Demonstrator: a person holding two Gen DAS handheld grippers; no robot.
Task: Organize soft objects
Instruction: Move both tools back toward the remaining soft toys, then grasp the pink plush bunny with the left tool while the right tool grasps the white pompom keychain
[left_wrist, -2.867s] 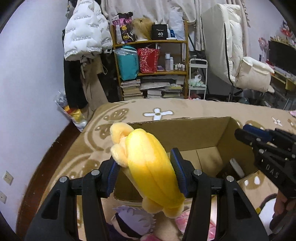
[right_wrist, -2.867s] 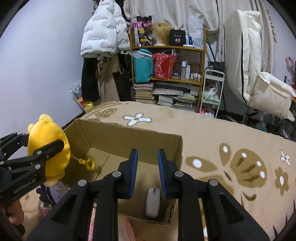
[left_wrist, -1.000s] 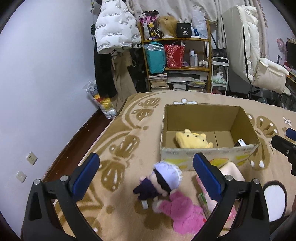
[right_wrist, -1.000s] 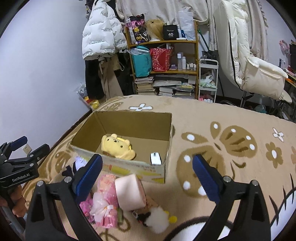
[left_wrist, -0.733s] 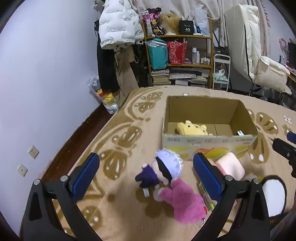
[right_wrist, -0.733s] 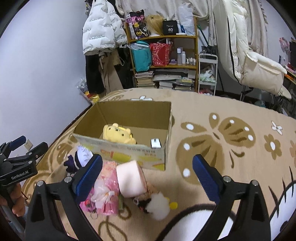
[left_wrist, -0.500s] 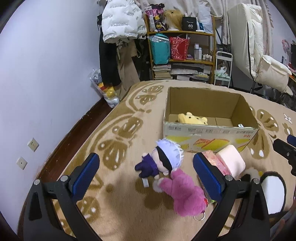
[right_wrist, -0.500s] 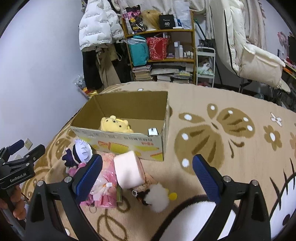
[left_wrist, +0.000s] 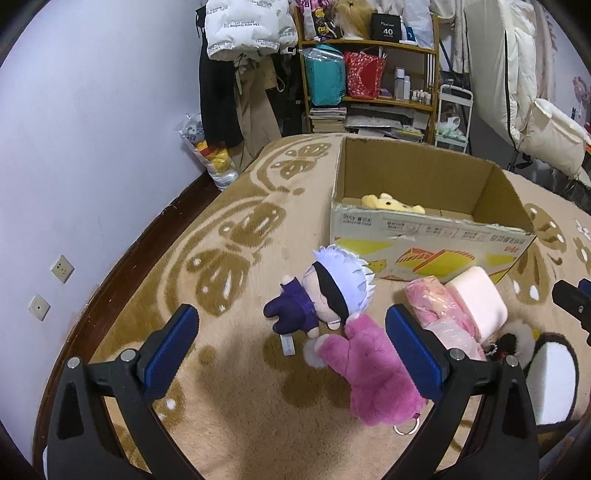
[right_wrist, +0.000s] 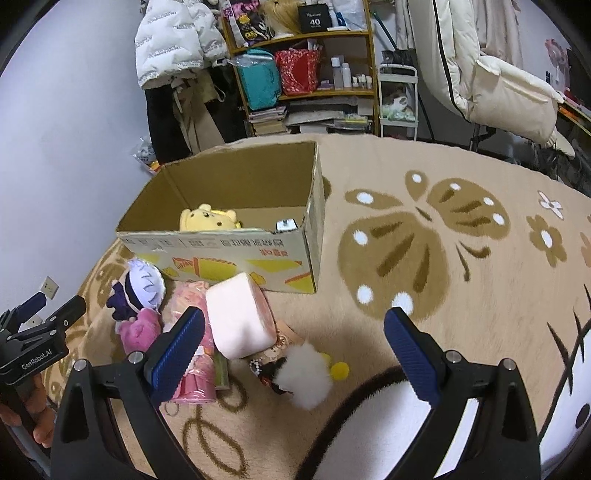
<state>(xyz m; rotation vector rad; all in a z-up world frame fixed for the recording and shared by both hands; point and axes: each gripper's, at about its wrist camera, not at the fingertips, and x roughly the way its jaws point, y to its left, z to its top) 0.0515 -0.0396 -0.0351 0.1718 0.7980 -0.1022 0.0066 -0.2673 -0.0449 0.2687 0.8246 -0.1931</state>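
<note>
With its blue-padded fingers spread wide and gripping nothing, the left gripper hangs above the toys heaped in front of the cardboard box, seemingly lined up to choose the next one; the right gripper is likewise parted and empty, poised over the same heap from the box's other end. Between the left fingers lie a white-haired doll in a black blindfold and purple clothes, and, touching it on the side away from the box, a pink plush with a metal ring at its end; both lie flat on the beige patterned rug, probably awaiting their turn. Just beside the box's printed front wall sit a pale pink cushion block and a pink wrapped bundle, with a white pompom charm a little farther from the box. Inside, a yellow bear plush rests against the near wall next to a small white item, leaving most of the floor of the box free; the top is open with no flaps in the way, so a lift over the front rim looks unobstructed; the rug beyond the box's right end is bare, giving room to swing.
</note>
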